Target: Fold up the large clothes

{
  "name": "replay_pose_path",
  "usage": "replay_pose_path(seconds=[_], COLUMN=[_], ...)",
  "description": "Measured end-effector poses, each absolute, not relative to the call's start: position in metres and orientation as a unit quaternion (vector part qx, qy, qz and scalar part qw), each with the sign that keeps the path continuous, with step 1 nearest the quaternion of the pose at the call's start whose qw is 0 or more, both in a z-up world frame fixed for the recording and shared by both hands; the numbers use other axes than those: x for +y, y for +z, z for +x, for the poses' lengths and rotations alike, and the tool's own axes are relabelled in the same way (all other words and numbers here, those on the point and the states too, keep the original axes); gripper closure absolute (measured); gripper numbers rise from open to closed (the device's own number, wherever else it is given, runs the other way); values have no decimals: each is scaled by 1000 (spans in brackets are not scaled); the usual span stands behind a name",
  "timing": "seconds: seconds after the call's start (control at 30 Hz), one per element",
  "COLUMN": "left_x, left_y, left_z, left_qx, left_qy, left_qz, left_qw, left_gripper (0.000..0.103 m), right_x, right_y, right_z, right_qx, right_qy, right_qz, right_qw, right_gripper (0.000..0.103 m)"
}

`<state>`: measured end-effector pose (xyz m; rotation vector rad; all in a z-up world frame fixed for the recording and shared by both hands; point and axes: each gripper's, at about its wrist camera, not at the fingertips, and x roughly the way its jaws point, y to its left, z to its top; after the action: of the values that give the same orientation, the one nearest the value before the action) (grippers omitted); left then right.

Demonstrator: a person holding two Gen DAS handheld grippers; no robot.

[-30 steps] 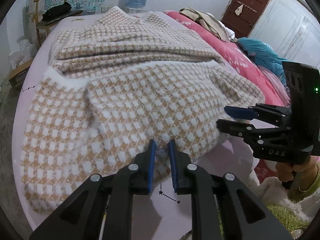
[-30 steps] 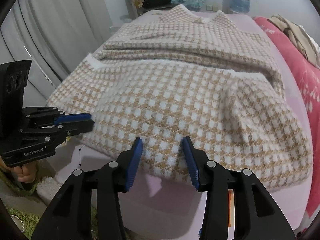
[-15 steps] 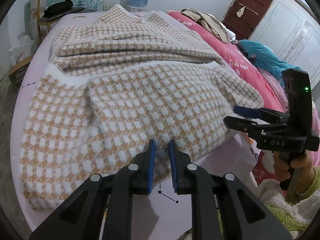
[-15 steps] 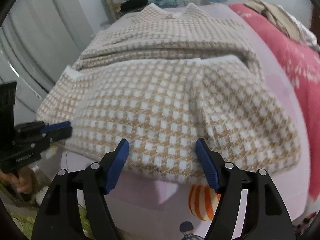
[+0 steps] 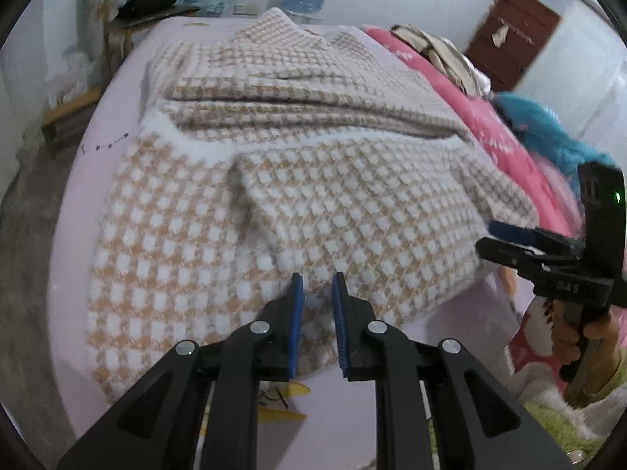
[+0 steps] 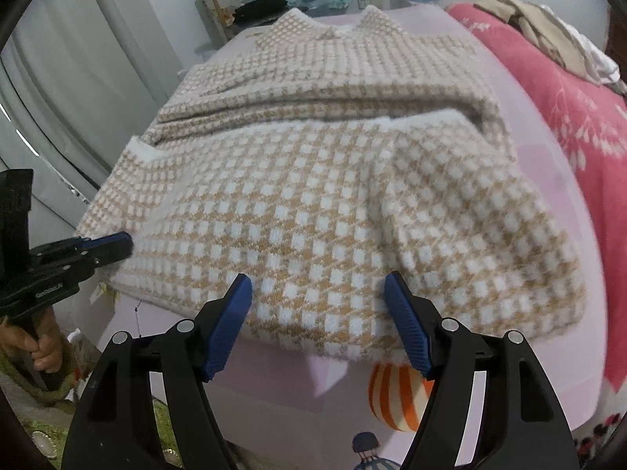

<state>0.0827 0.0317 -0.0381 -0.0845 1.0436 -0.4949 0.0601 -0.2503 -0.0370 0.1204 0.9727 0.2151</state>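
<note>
Now both tools hover at the near hem of the checked sweater (image 6: 313, 196), which lies spread flat on the lilac-sheeted bed (image 6: 548, 149), collar at the far end and hem toward the person. Its long axis runs straight away from both tools, from hem to collar, and the near part looks already doubled, a white-edged fold line crossing the sweater about halfway up.

In the left wrist view, the left tool (image 5: 316, 293) sits right over the hem, its blue pads close together with only a narrow slot between them. Fuzzy fabric shows in that slot, but I cannot tell whether the pads actually pinch it or just frame it.

The right tool (image 6: 318, 293) is spread wide, pads well apart, straddling the hem edge without touching it as far as I can see. From the left view the right tool (image 5: 505, 239) appears side-on beside the sweater's right corner; from the right view the left tool (image 6: 106, 246) points at the left edge.

So the hem lies directly ahead of both tools and slightly below. The left looks nearer to a grip; the right probably needs to drop onto the edge and close before any lift toward the collar. The risk, I'd say, is uneven corners if one side lifts first.
</note>
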Motion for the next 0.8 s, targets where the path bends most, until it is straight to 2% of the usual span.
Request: replay_pose_path(seconds=[0.2,0.43,0.8], left_x=[26,27,27], left_y=[-38,-38,-37], left_z=[81,83,83], left_qx=[490,492,492], left_qy=[-231,-231,-231], left_qz=[-20,-29,-28], left_qw=[840,839,839], left_gripper=[88,88,88], right_x=[-269,-268,-276], right_y=[-10,-54,-21], right_z=[46,52,46], right_qx=[428,482,451], right_qy=[87,55,60], right_qz=[59,30,33], right_qw=[897,874,890], right_gripper=[36,35,35])
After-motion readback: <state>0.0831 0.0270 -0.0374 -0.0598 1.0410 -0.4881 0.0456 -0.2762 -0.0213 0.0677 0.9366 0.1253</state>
